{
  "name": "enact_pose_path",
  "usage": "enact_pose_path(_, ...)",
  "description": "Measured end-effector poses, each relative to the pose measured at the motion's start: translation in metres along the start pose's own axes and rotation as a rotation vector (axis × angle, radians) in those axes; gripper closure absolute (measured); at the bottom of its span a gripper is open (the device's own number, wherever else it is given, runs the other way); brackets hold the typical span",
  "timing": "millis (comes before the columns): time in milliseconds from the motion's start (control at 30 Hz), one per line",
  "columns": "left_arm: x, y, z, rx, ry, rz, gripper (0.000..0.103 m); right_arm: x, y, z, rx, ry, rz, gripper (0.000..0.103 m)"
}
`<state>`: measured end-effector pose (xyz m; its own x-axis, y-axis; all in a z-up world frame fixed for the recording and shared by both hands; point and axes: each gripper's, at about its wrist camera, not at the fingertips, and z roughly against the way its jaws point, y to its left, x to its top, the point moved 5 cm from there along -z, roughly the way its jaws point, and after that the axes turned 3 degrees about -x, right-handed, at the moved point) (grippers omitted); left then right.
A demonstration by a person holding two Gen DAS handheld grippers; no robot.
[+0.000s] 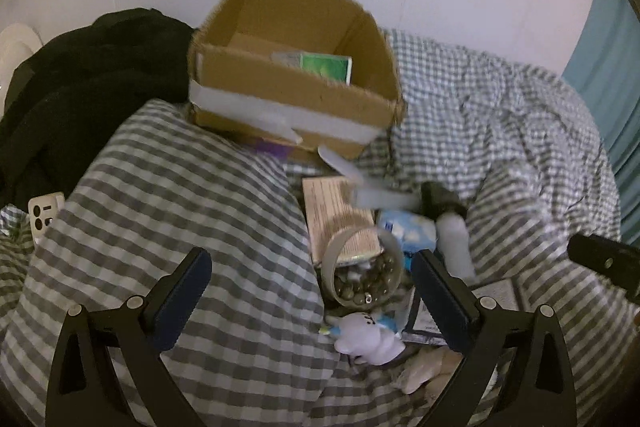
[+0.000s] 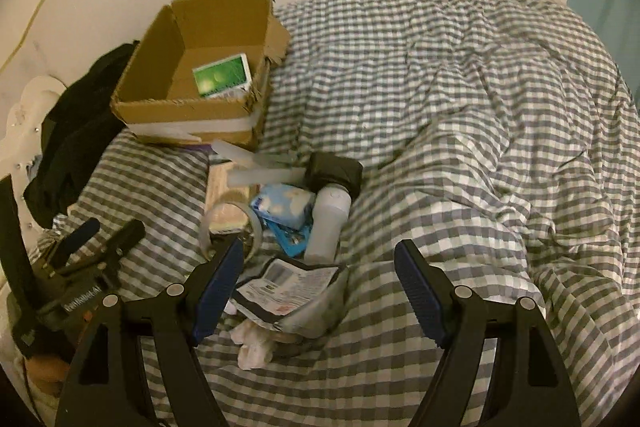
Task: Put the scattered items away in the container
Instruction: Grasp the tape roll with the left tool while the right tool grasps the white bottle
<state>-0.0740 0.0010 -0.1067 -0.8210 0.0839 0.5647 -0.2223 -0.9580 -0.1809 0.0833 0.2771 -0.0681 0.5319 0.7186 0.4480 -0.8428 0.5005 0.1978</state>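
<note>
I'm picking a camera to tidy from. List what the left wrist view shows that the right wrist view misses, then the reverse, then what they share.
Only the left wrist view: a round container of dark beads, a small white figurine and a white phone at the edge.

Only the right wrist view: a printed packet and the left gripper from outside.

Both: the cardboard box with a green box inside, a blue pack, a white bottle, and open, empty jaws.

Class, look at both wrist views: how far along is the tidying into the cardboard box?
Done: one green packet lies inside the cardboard box. In hand: nothing; the left tongs and right tongs stand open over the pile. Left: the tape roll, white bottle, blue packet and the rest on the checked bedding.
</note>
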Motion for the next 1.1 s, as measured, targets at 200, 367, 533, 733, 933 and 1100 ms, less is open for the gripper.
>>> enact_pose_path(200, 0.0, -0.01, -0.024, 0.025, 0.023, -0.027, 0.001, 0.0, -0.004, -0.02, 0.014, 0.082, 0.014, 0.026)
enact_pose_path(367, -0.009, -0.019, -0.055, 0.012, 0.109, -0.037, 0.001, -0.001, 0.0, -0.041, 0.012, 0.154, 0.073, 0.026)
enact_pose_path(533, -0.016, -0.017, -0.083, 0.012, 0.176, -0.013, 0.001, 0.001, 0.003, -0.056, -0.023, 0.183, 0.127, 0.026)
enact_pose_path(733, -0.011, -0.006, -0.095, 0.026, 0.183, 0.02, 0.026, 0.0, 0.005, -0.06, -0.013, 0.201, 0.162, 0.026)
enact_pose_path(933, -0.023, -0.019, -0.104, 0.033, 0.243, -0.08, 0.094, 0.009, 0.006, -0.077, -0.042, 0.194, 0.217, 0.026)
enact_pose_path(1100, -0.022, -0.028, -0.095, 0.016, 0.214, -0.114, 0.095, 0.01, 0.01, -0.111, -0.048, 0.242, 0.242, 0.026)
